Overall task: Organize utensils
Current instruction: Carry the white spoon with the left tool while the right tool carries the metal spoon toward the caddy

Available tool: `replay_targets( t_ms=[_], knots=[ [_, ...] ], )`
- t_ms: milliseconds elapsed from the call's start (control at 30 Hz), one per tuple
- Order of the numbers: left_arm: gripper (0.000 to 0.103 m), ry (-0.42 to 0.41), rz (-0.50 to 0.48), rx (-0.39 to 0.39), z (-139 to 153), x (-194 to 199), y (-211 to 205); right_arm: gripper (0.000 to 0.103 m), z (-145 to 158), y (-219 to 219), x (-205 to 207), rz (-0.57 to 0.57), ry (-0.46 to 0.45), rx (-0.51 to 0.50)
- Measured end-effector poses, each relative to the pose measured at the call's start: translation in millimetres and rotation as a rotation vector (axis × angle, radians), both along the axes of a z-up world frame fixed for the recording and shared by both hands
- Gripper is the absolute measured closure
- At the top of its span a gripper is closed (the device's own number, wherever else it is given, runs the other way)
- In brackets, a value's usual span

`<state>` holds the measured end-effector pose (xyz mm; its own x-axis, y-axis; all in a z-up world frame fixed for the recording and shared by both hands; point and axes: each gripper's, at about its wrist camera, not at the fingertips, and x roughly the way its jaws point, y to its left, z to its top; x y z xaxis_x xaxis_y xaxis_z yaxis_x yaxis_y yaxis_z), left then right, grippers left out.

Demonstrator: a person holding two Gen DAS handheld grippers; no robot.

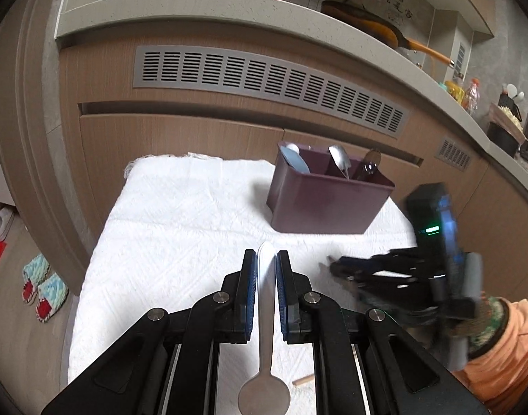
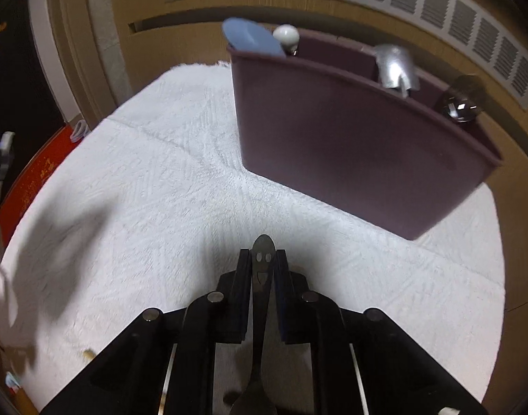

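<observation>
A maroon utensil holder stands on a white cloth and holds a blue spoon, a silver spoon and a dark utensil. My left gripper is shut on the handle of a silver spoon, whose bowl points back toward the camera. The right gripper shows blurred at the right of the left wrist view. In the right wrist view my right gripper is shut on a dark fork with a smiley-face handle, in front of the holder.
Wooden cabinet fronts with a grey vent grille rise behind the cloth, under a countertop with a pan. Slippers lie on the floor at left. A small wooden stick end lies on the cloth.
</observation>
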<state>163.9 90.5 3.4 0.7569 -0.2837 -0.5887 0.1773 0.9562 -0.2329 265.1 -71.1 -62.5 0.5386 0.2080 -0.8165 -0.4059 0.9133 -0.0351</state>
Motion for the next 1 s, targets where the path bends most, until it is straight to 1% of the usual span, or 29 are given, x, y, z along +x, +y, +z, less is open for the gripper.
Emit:
replay_targets(
  t_ms=[167, 200, 233, 333, 433, 567, 633, 667, 700, 800, 867, 933, 967, 1000],
  knots=[
    [0.091, 0.01, -0.029, 0.003, 1, -8, -16, 0.092, 35, -29, -40, 0.001, -0.061, 0.091],
    [0.091, 0.01, -0.036, 0.005, 2, -11, -20, 0.101, 42, -35, -51, 0.001, -0.081, 0.104],
    [0.091, 0.011, -0.046, 0.007, 3, -13, -26, 0.103, 48, -39, -58, 0.001, -0.097, 0.112],
    [0.091, 0.005, -0.072, 0.011, 9, -19, -38, 0.103, 64, -54, -87, 0.006, -0.144, 0.14],
    [0.091, -0.007, -0.085, 0.023, 15, -25, -49, 0.103, 69, -60, -102, 0.013, -0.166, 0.129],
    [0.091, -0.005, -0.066, 0.047, 17, -29, -55, 0.102, 56, -76, -97, -0.04, -0.123, 0.107],
    [0.091, -0.003, -0.058, 0.055, 15, -31, -55, 0.091, 42, -80, -86, -0.081, -0.07, 0.088],
    [0.091, -0.001, -0.056, 0.056, 13, -32, -54, 0.077, 33, -81, -79, -0.106, -0.03, 0.09],
    [0.091, 0.001, -0.055, 0.055, 12, -31, -53, 0.069, 26, -81, -74, -0.119, 0.0, 0.1],
    [0.091, 0.01, -0.046, 0.047, 5, -27, -47, 0.068, 6, -76, -55, -0.188, 0.071, 0.125],
    [0.091, 0.009, -0.043, 0.04, 1, -24, -44, 0.068, -2, -72, -44, -0.246, 0.097, 0.141],
    [0.091, 0.007, -0.04, 0.028, -3, -22, -39, 0.068, -9, -66, -31, -0.292, 0.106, 0.118],
    [0.091, 0.007, -0.041, 0.023, -4, -21, -37, 0.068, -13, -63, -27, -0.3, 0.112, 0.103],
    [0.091, 0.006, -0.042, 0.019, -5, -20, -35, 0.068, -14, -58, -25, -0.302, 0.098, 0.079]
  ],
)
